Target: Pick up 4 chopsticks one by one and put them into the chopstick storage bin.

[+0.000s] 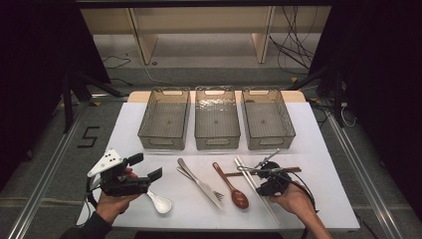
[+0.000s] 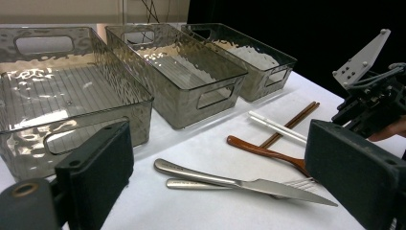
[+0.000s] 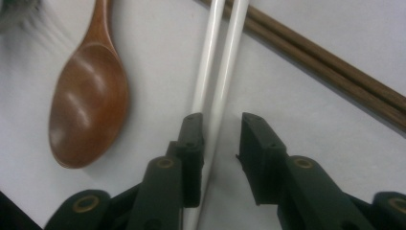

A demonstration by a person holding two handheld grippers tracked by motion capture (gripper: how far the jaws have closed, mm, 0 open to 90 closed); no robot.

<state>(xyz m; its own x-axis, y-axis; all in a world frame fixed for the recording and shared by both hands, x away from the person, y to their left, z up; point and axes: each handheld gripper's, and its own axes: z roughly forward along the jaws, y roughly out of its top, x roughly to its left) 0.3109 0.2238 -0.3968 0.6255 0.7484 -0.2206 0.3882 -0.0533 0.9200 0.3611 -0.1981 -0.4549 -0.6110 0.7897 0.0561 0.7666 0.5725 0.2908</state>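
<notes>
Three clear bins [image 1: 217,119] are standing in a row at the far side of the white surface [image 1: 318,149], and we are working in front of them, where the cutlery is lying spread out. Our left tool [image 1: 144,167] is hovering with its jaws wide and nothing between them, above the white spoon [image 1: 160,202]. A knife [image 1: 199,181] and a fork [image 1: 215,192] are lying crossed near the middle, with the wooden spoon [image 3: 88,103] beside them. Our right tool [image 3: 221,143] is sitting low over the pair of white chopsticks [image 3: 218,72], its jaws narrowed around them: one pad seems to be touching the near stick, while the other pad is standing just clear, so we are not yet gripping. The brown chopsticks [image 3: 330,72] are crossing under the white pair farther up. We are judging the white sticks to be light, stiff, smooth and likely slippery, apt to roll or splay apart. We are thinking a hold near mid-length, squeezing both together, would be keeping them level.
</notes>
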